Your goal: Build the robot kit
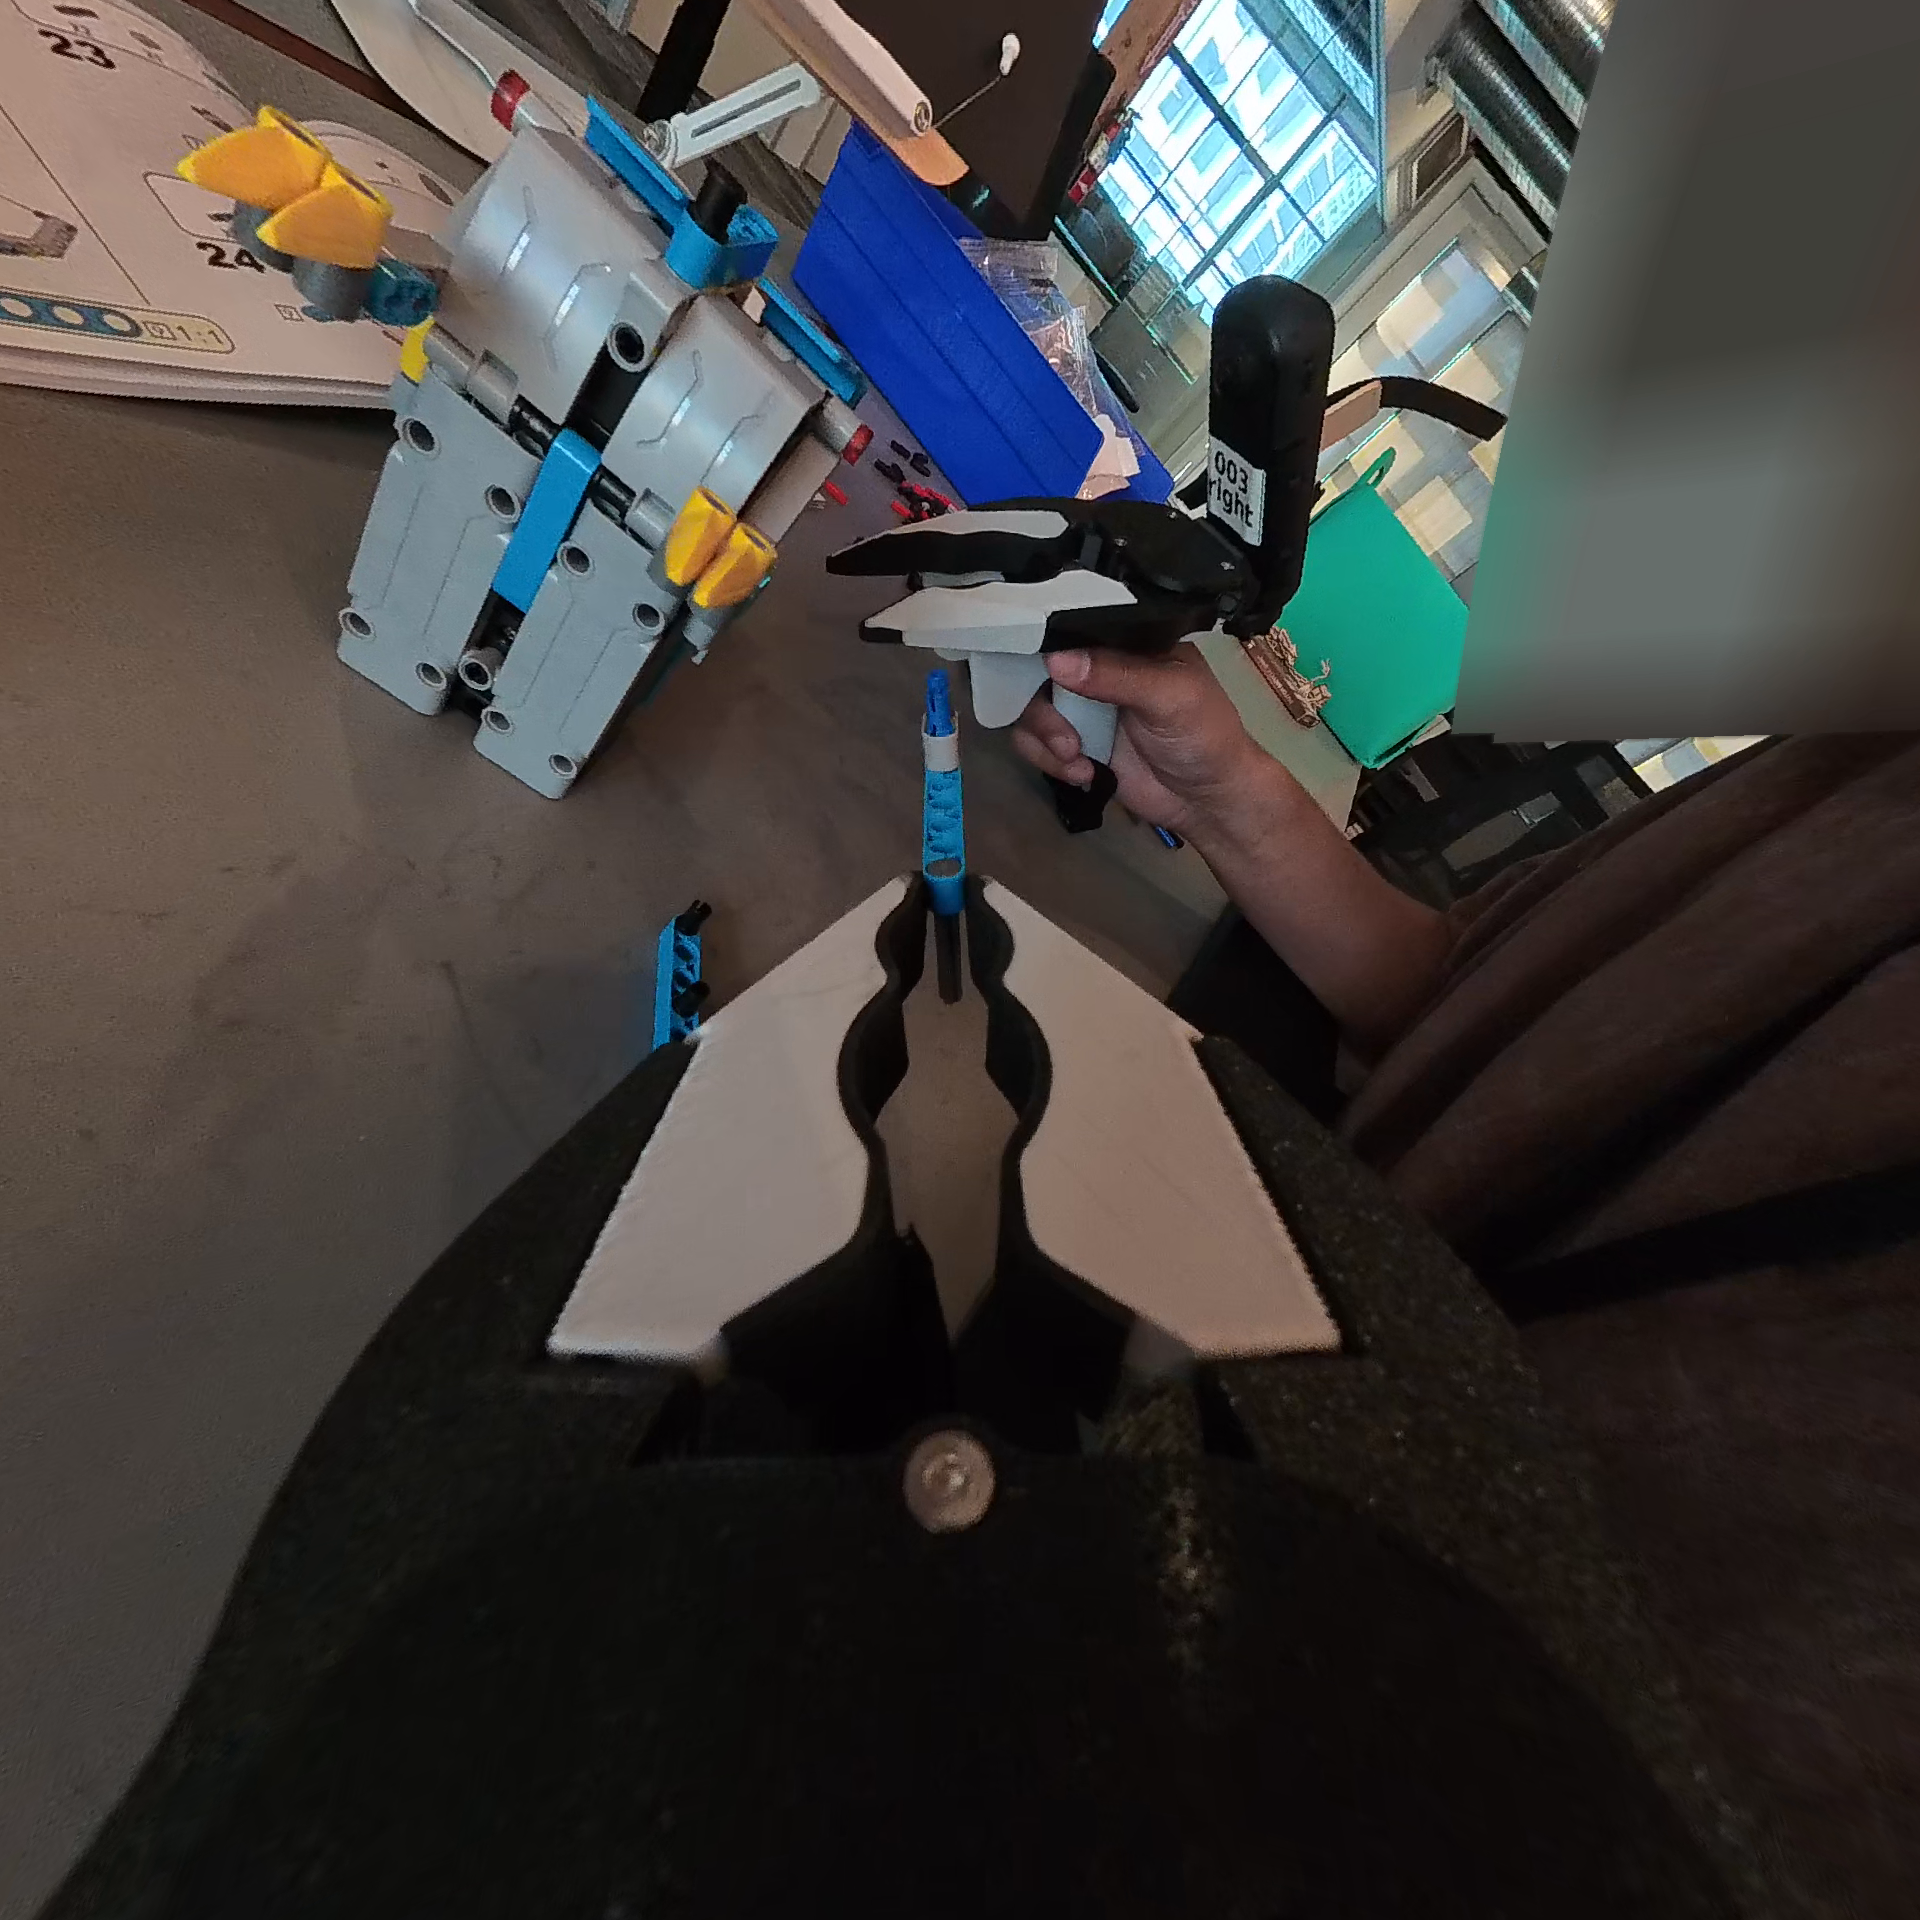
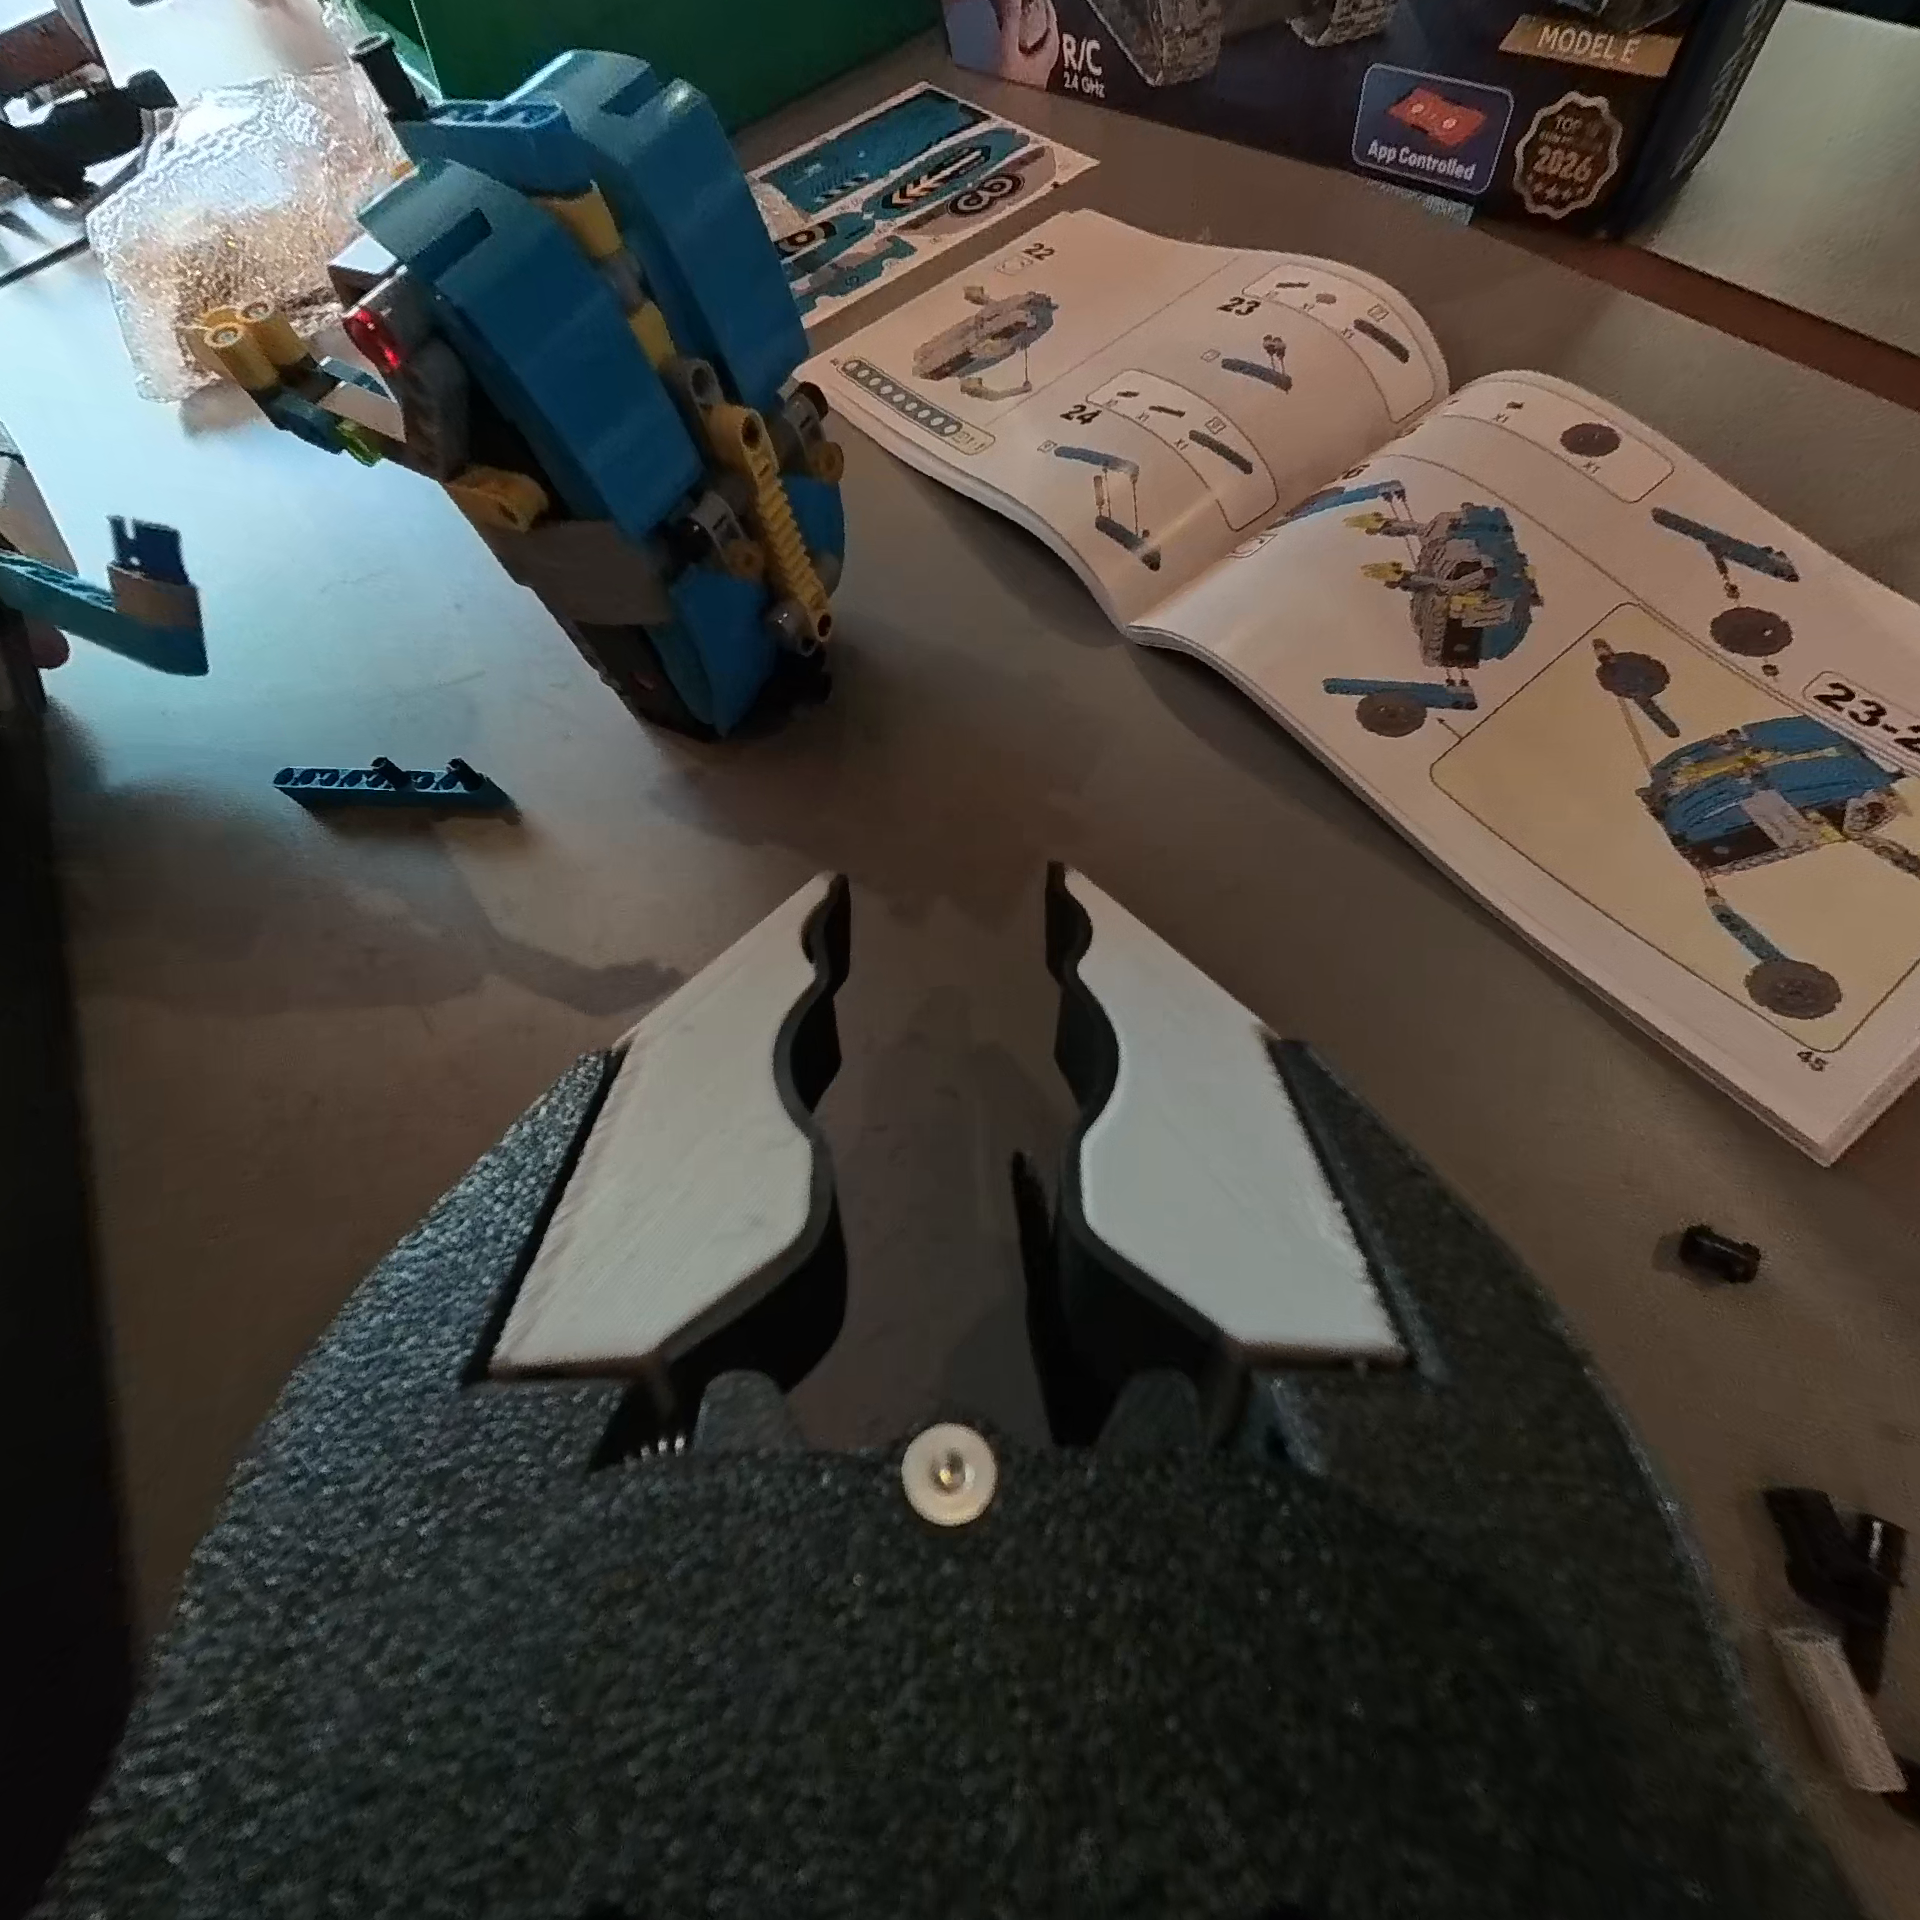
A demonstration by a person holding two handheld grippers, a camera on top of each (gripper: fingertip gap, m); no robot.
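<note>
The left gripper [image 1: 943, 894] is closed on a thin blue beam [image 1: 942, 800] with a black axle at its gripped end; the beam points away from the tips, above the grey counter [image 1: 208, 1039]. The right gripper [image 2: 945, 883] hangs over the counter with its jaws apart and nothing between them. In the left wrist view it [image 1: 868, 592] sits just beyond the beam's far end, held by a hand [image 1: 1143, 748]. A blue and grey model [image 2: 613, 416] stands ahead, a second beam [image 2: 390, 784] lies near it, and an open booklet [image 2: 1351, 582] lies to the right
</note>
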